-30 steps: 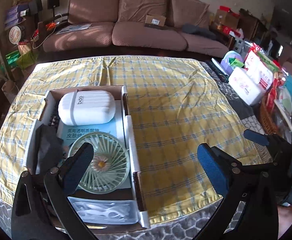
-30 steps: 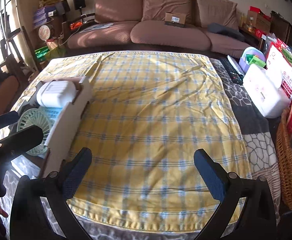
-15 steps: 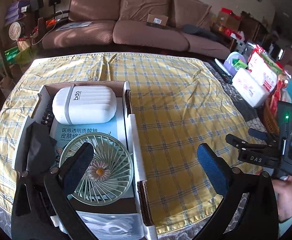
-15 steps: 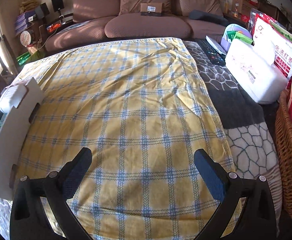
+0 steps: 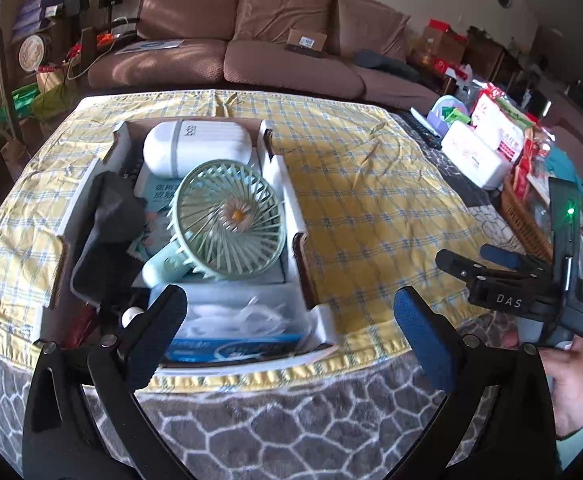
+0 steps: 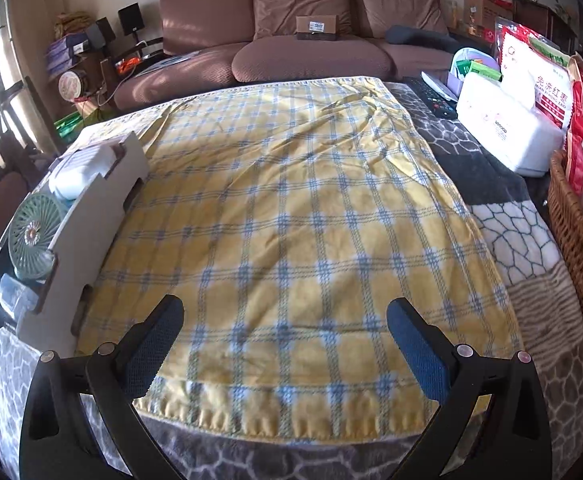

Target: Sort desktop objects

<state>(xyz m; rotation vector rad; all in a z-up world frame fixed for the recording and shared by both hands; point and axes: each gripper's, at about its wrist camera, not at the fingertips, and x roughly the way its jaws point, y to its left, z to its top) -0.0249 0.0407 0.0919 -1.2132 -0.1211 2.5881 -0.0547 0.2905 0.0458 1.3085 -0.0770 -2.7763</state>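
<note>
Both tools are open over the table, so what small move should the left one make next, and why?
Probably ease the left tool forward and down toward the green fan. Its jaws stand open and empty, and the fan lies on top of the other things in the cardboard box, tilted and unobstructed, the nearest easy pick.

Table under grey patterned blanket [image 6: 531, 240], yellow plaid cloth [image 6: 291, 208] on top, open cardboard box [image 5: 287, 184] on cloth

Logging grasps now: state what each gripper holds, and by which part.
Nothing is held: left gripper and right gripper are both open; the green fan lies untouched in the box.
</note>
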